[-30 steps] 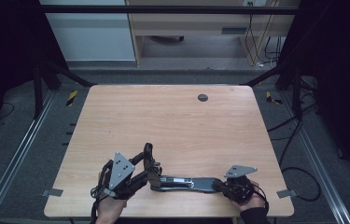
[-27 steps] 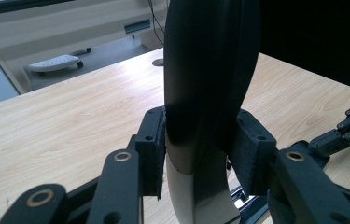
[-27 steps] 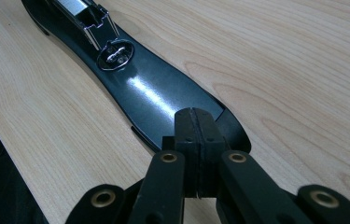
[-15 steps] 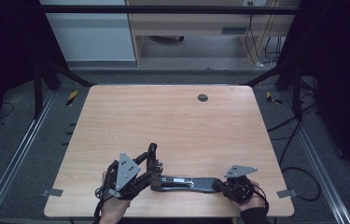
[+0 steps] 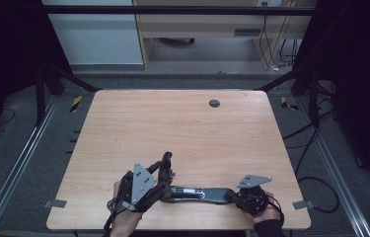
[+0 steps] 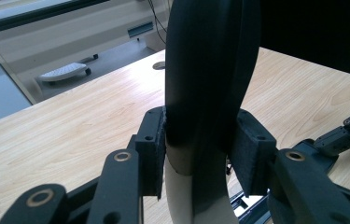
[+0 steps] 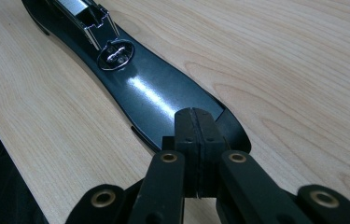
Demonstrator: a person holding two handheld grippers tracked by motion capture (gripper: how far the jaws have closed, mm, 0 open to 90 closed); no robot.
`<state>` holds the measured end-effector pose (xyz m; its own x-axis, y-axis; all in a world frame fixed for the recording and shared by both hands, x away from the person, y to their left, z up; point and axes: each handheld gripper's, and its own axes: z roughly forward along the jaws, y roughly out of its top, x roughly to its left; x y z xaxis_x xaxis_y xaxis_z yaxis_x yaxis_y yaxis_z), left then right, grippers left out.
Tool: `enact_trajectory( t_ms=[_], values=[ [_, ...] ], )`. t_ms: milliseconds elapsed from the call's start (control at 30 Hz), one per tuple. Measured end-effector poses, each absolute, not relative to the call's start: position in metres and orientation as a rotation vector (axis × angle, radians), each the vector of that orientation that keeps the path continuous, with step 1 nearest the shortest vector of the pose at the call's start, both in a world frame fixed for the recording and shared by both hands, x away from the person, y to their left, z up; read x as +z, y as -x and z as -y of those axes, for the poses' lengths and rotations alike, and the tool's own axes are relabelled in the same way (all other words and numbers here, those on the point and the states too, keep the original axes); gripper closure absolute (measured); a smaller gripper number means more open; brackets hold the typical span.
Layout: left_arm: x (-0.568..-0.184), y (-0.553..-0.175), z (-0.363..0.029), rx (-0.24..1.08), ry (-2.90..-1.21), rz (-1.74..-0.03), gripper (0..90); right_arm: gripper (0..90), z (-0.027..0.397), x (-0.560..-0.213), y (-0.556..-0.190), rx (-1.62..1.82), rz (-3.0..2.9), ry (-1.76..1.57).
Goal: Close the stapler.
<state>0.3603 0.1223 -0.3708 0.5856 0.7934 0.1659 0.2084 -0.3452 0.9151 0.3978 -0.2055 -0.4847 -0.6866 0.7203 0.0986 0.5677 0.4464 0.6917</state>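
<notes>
Wooden table (image 5: 182,133): pale, grained top, the biggest thing in the room's working area; a person sits at its near edge with a gripper in each hand, both forearms coming in from below in the high view.
Black tool (image 5: 200,192): a long, glossy, flat-bodied object lying near the front edge of the table, running between the two grippers. It has a silver metal channel and a small round fitting along its middle, seen up close in the right gripper view (image 7: 154,93). I cannot tell what the tool is.
Curved black arm (image 6: 210,74): a thick, dark, rounded piece with a pale inner face, rising upright at the tool's left end.
Left gripper (image 5: 165,168): its padded jaws pinch the curved arm from both sides, seen close in the left gripper view (image 6: 200,154); it looks placed to swing or fold that piece.
Right gripper (image 5: 233,196): jaws pressed tightly together, tips resting on the tool's broad right end (image 7: 196,135); likely pinning it down so it does not slide while the other hand works.
Small dark round disc (image 5: 214,103): far side of the table, well apart from the work.
</notes>
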Motion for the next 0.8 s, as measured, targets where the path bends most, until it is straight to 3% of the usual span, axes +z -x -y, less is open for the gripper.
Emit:
enact_trajectory(
  t_ms=[800],
  values=[
    [-0.373,-0.357,-0.102,0.847,-1.897,-0.771,58.5,90.0,0.205,-0.485,-0.398,1.068,-2.488,-1.128]
  ],
)
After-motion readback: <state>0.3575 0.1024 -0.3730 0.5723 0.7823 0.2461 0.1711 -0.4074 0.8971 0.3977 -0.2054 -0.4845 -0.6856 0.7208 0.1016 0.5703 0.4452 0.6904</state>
